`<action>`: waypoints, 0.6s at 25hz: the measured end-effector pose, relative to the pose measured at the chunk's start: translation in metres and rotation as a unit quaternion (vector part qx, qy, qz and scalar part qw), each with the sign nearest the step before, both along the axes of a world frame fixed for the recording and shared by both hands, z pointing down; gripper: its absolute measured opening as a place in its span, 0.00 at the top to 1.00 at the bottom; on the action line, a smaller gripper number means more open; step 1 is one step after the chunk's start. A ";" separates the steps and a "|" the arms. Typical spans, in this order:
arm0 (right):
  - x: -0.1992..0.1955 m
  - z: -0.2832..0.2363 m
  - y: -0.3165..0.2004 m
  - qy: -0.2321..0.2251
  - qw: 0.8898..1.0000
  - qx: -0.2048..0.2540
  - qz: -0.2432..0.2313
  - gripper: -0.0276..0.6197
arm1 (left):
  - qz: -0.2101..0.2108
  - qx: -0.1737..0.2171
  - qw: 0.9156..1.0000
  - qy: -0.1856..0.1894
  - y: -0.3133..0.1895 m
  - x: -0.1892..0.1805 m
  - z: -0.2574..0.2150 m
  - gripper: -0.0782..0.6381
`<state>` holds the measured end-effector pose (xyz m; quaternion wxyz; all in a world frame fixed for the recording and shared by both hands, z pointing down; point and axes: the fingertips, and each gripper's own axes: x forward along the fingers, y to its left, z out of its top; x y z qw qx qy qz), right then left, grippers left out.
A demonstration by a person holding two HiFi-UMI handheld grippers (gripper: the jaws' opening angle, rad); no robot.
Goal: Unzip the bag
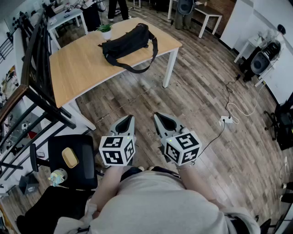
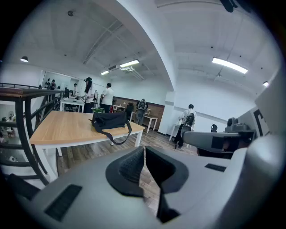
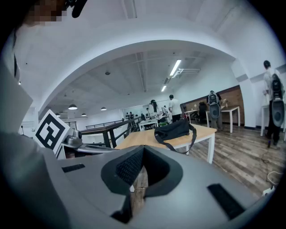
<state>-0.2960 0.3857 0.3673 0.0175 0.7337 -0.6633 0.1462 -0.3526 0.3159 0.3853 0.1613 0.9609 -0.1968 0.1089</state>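
Lying on table, black bag, ceiling lights only in claw views

We are in an open-plan office or lab workspace: a light wooden table on a plank floor, white tables further back, a black office chair, a power strip trailing cables, strip lights overhead, and people standing at the far tables.
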 end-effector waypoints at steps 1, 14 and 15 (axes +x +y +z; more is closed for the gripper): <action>0.001 -0.002 0.000 0.001 1.000 0.001 0.001 0.95 | 0.000 0.003 1.000 -0.002 0.000 0.001 -0.001 0.85; -0.004 0.002 0.008 -0.019 1.000 0.023 0.004 0.95 | 0.035 0.036 0.999 -0.001 0.004 -0.004 -0.008 0.85; -0.004 0.003 0.008 -0.021 0.999 0.024 0.006 0.95 | 0.041 0.036 0.999 0.000 0.005 -0.005 -0.008 0.85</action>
